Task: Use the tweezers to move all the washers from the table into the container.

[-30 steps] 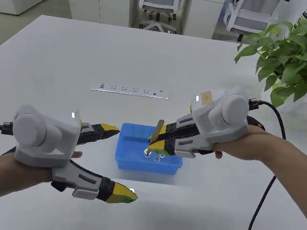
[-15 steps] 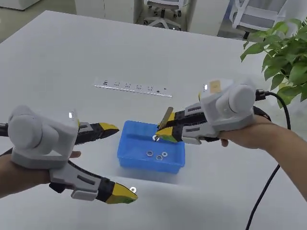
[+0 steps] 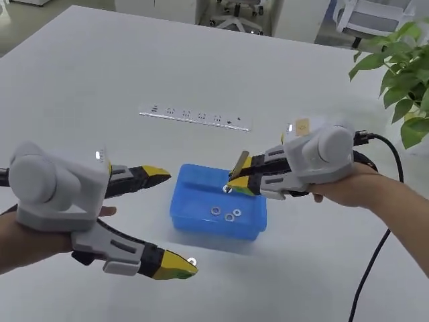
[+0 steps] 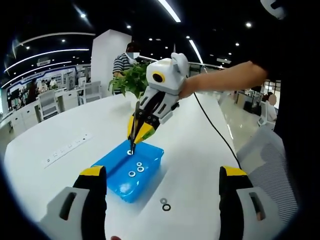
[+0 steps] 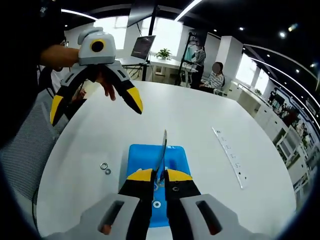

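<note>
Right gripper (image 3: 236, 185) pinches slim metal tweezers (image 3: 240, 163) over blue plastic rectangular container (image 3: 214, 231) holding small steel washers (image 3: 216, 210) — two loose washers (image 3: 192, 261) at its 7 o'clock; left gripper (image 3: 175, 221) spread wide.

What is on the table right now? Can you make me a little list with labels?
container: blue container, open top, on the white table
washers inside: three
washers on table: two, beside the container
right gripper: shut on tweezers, tips over the container
tweezers tip: seems to hold one washer
left gripper: open, holding nothing
</note>
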